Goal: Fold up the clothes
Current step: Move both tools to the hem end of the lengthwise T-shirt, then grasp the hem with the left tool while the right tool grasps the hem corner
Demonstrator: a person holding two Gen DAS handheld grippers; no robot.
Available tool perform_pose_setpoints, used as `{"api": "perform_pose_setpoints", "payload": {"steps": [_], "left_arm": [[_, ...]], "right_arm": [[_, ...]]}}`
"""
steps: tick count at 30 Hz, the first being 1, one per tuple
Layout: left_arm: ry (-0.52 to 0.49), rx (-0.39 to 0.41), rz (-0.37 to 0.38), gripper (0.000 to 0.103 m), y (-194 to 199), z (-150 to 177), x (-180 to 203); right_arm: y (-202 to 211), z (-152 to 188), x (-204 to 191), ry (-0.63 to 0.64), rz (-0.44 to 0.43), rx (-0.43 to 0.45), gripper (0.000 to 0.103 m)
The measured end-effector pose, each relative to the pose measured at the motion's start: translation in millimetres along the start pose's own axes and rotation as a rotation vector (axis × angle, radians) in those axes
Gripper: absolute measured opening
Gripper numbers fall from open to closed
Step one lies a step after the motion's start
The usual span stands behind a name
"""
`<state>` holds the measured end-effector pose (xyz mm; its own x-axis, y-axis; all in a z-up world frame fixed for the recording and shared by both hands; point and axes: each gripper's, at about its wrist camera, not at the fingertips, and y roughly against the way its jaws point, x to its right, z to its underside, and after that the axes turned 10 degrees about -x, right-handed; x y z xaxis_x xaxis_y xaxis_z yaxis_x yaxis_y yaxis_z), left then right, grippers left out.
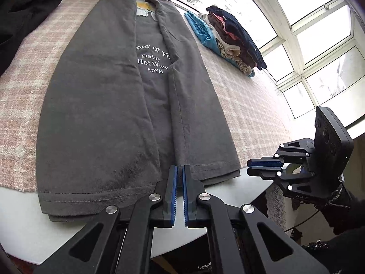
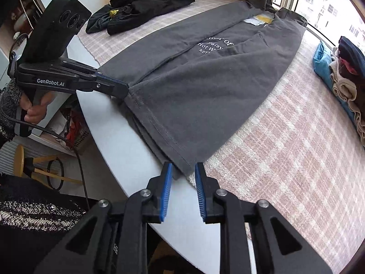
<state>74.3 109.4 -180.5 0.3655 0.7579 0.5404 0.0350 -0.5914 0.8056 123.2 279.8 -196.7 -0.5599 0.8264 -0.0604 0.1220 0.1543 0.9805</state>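
Right wrist: shirt (image 2: 194, 91) hem corner between claw (image 2: 182, 191) fingers.

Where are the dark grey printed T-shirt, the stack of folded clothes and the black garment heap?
dark grey printed T-shirt (image 1: 95, 105), left wrist view, folded-in side panel
stack of folded clothes (image 1: 230, 36), left wrist view, top layers
black garment heap (image 2: 141, 6), right wrist view, middle
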Motion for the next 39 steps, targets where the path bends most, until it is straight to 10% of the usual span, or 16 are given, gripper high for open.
{"api": "perform_pose_setpoints", "payload": {"steps": [9,18,39], "left_arm": [[-0.075,-0.045,-0.101,0.026,-8.0,-11.8,17.7],[-0.125,-0.120,-0.146,0.013,-18.8,-22.6,18.1],[-0.130,-0.114,-0.127,0.012,-11.7,-26.1,25.7]], "right_arm": [[-15.6,-0.2,8.3,-0.013,-0.054,0.008,0.036],[-14.3,-3.5,18.5,0.013,-0.109,-0.008,0.008],[-4.7,-19.9,15.2,-0.037,-0.071,-0.026,0.028]]}}
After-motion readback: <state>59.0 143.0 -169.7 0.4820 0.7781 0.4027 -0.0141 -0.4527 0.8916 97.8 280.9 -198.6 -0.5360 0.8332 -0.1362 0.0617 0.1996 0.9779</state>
